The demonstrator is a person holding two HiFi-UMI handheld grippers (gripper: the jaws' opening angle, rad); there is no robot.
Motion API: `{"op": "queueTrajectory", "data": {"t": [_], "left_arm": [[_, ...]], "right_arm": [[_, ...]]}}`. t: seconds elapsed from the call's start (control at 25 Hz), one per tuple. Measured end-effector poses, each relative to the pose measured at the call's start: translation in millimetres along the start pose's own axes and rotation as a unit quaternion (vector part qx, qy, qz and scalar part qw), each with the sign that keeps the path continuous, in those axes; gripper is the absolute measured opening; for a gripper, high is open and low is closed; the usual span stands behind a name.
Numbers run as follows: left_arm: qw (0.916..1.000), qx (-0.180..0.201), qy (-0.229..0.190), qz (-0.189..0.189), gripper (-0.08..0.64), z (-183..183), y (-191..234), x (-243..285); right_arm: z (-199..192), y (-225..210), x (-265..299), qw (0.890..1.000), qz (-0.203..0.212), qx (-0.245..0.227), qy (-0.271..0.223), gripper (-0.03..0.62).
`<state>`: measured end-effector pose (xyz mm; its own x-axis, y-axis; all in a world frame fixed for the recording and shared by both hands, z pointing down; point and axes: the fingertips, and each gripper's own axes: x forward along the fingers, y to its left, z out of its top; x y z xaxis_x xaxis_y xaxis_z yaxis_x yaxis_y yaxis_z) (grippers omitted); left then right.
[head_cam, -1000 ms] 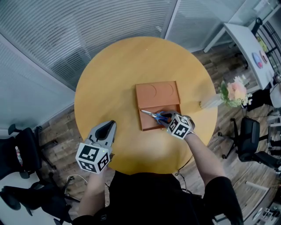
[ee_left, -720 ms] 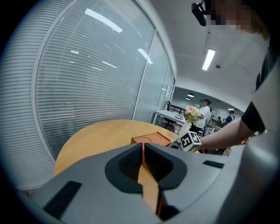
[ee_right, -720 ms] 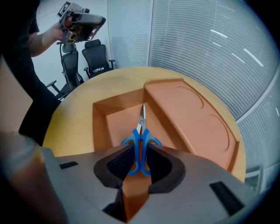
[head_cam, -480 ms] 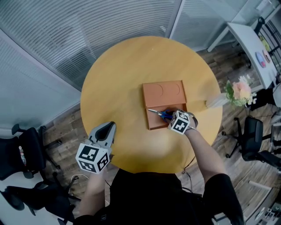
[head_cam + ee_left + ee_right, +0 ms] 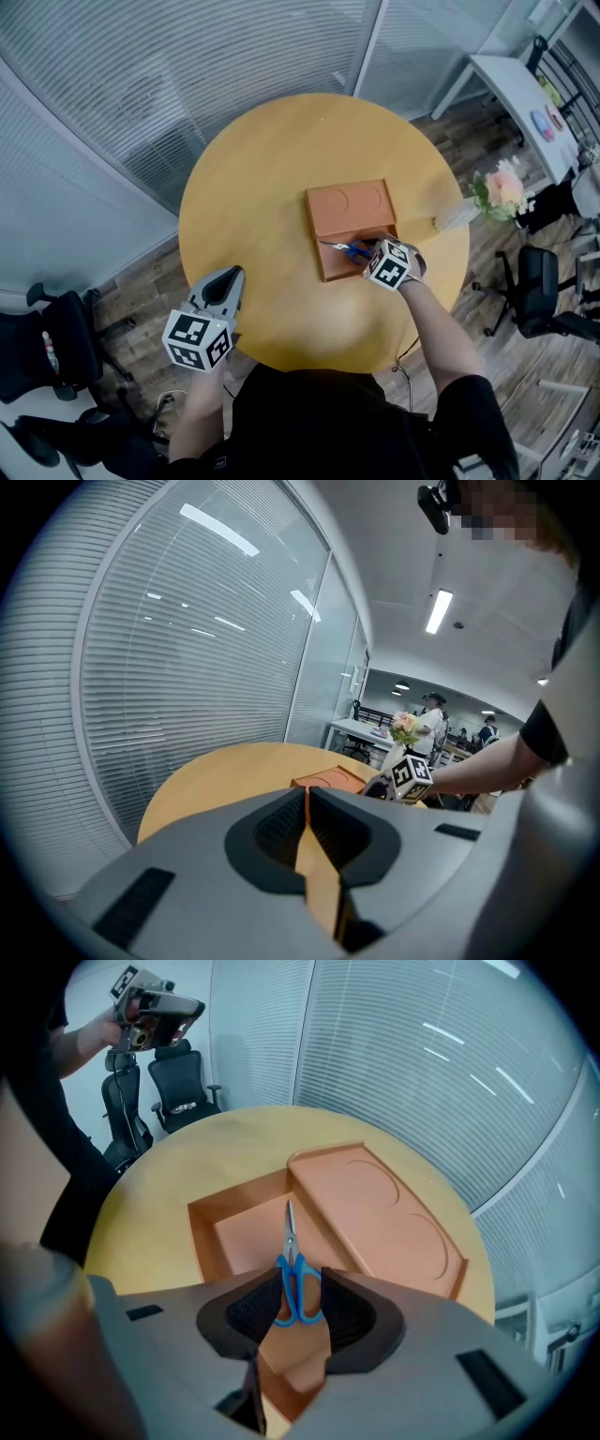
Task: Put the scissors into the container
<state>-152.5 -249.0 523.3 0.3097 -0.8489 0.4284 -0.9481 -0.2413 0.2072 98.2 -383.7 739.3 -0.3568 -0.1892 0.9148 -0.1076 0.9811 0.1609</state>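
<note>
The blue-handled scissors (image 5: 298, 1290) hang over the open compartment (image 5: 242, 1232) of the orange container (image 5: 375, 1213), blades pointing away from me. My right gripper (image 5: 302, 1274) has its jaws opening, with the scissor handles still between the pads, which no longer seem to press on them. In the head view the scissors (image 5: 347, 249) lie at the container's (image 5: 352, 202) near end, right by the right gripper (image 5: 371, 255). My left gripper (image 5: 232, 274) is shut and holds nothing, hovering over the table's near left edge; its jaws (image 5: 307, 794) meet in the left gripper view.
The round wooden table (image 5: 262, 187) holds only the container. Glass walls with blinds stand behind it. A vase of flowers (image 5: 502, 192) and a white desk (image 5: 511, 84) are to the right, and office chairs (image 5: 534, 291) stand on the floor around.
The right gripper's jaws have widened round the scissor handles at the container's open end. The left gripper has stayed where it was.
</note>
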Motion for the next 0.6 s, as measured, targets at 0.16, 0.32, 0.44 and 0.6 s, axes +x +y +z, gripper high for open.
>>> {"op": "queueTrajectory", "data": {"t": [0.16,0.32,0.44,0.6], "left_arm": [[0.9994,0.015,-0.003,-0.031,0.025,6.1,-0.6,-3.1],[0.9962,0.043,-0.015,-0.074,0.025,23.3,-4.0,-0.9],[0.9913,0.073,-0.031,-0.105,0.025,44.2,-15.3,1.3],[0.986,0.09,-0.057,-0.128,0.025,69.5,-32.3,-3.7]], "right_arm": [[13.1,2.9,-33.4,0.999,-0.032,0.015,-0.018,0.137],[29.7,3.7,-77.8,0.993,-0.09,0.052,-0.056,0.121],[38.7,4.0,-113.7,0.985,-0.129,0.073,-0.085,0.112],[47.9,11.8,-163.9,0.972,-0.162,0.096,-0.139,0.109]]}}
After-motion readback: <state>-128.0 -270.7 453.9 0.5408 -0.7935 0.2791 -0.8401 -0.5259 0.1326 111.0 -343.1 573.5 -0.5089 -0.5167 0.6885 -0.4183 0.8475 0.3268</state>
